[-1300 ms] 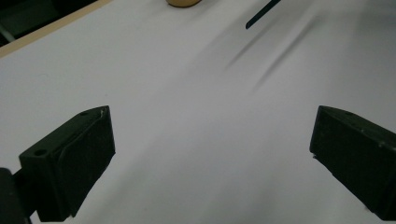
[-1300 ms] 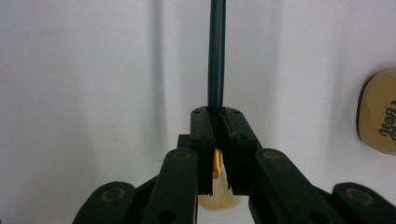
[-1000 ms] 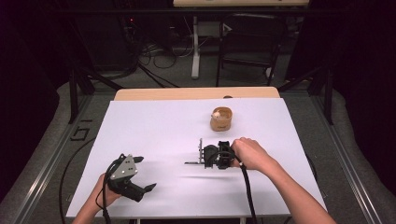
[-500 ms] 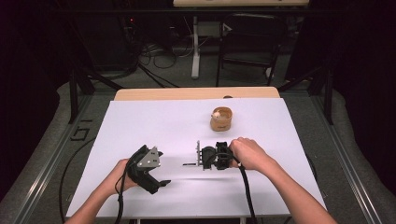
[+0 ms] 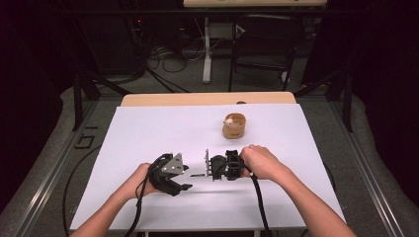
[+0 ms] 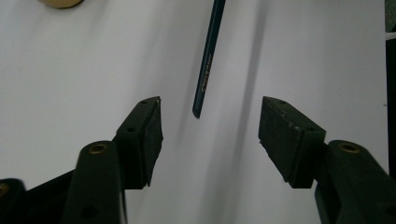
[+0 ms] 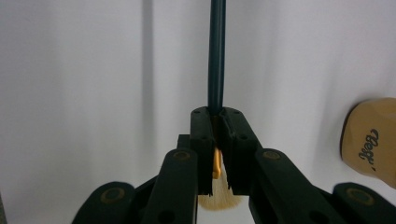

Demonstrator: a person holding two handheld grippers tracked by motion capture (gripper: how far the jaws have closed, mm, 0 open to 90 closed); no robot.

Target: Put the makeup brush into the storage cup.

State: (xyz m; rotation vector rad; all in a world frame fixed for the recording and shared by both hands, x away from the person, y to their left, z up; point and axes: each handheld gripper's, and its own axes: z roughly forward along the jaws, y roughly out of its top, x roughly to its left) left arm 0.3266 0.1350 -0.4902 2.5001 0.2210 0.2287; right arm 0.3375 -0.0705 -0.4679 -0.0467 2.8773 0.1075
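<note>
High view: left gripper (image 5: 184,178) has moved nearer the brush (image 5: 198,175).

table (image 5: 148,128) has a white sheet over the top, bare wood strip showing along the far edge (image 5: 207,98). small tan wooden cup (image 5: 234,126) stands upright on the sheet, right of centre toward the far side, something pale inside, can't tell what. its tan side, with dark lettering, shows in the right gripper view (image 7: 369,140). cables (image 5: 74,182) trail off the near left edge. floor around is grey.
</note>
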